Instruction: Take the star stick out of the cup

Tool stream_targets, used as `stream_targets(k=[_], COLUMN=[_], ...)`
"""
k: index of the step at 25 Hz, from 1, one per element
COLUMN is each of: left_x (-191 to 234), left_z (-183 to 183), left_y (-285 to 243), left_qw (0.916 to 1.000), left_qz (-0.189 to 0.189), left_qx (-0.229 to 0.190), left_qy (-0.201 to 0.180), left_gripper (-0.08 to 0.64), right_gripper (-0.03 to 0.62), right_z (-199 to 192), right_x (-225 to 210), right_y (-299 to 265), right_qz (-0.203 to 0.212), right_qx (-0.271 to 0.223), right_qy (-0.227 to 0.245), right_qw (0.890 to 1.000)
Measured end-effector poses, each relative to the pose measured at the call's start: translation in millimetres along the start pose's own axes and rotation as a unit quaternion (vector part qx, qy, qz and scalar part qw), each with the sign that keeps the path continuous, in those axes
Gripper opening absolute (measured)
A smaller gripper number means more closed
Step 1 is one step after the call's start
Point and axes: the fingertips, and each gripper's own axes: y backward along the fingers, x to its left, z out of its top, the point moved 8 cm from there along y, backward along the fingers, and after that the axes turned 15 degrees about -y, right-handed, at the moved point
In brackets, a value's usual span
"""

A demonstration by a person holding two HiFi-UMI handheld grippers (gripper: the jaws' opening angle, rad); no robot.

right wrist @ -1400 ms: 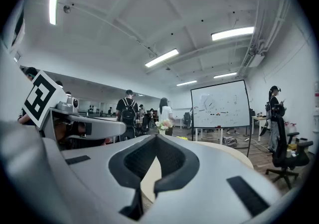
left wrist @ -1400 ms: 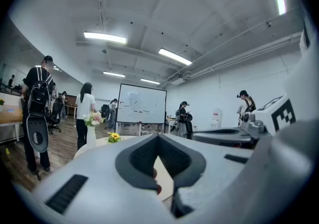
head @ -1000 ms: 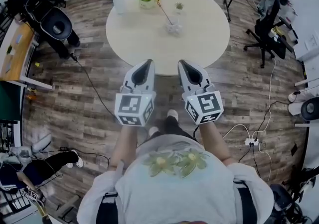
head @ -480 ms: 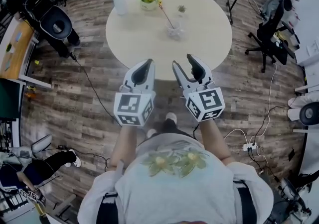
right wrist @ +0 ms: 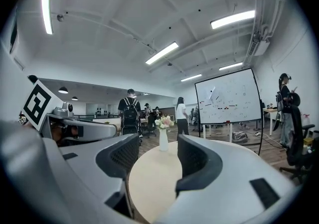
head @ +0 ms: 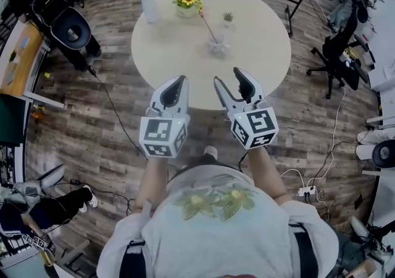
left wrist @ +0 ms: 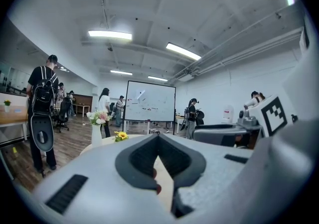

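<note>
Left gripper [head: 179,80]: jaws together, nothing held. Right gripper [head: 229,77]: jaws opening, nothing between them. Both sit over the near edge of the round table [head: 154,60]. Farther in stands the cup [head: 217,44], with the star stick [head: 207,23] leaning inside it. Beyond stands a vase [head: 149,6].

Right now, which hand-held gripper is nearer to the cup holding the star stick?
Right. The right hand-held gripper, jaws opening and empty, is short of the cup, almost in line with it; the left hand-held gripper is short of it and off to its left.
</note>
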Motion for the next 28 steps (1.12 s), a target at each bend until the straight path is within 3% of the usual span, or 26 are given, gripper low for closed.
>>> stream_targets(k=[6,14,28], left_x=[2,16,79], left_z=[-10,-23,-29], left_y=[-10,-35,-131], left_qw=[0.9996,0.9987,0.9987], left_qz=[0.021,0.024,-0.008], left_qx=[0.013,0.033,0.04], left_qy=[0.013,0.029,0.029], left_gripper=[0.002,0.002,0.002], right_gripper=[0.236,0.235,0.235], right_z=[-5,-5,10], right_x=[-23,-42,-88], right_y=[-13,-47,-139], right_qz=[0.015,0.022,0.002], right_qx=[0.018,0.039,0.057], right_qy=[-0.021,-0.015,-0.022], right_qw=[0.999,0.999,0.998])
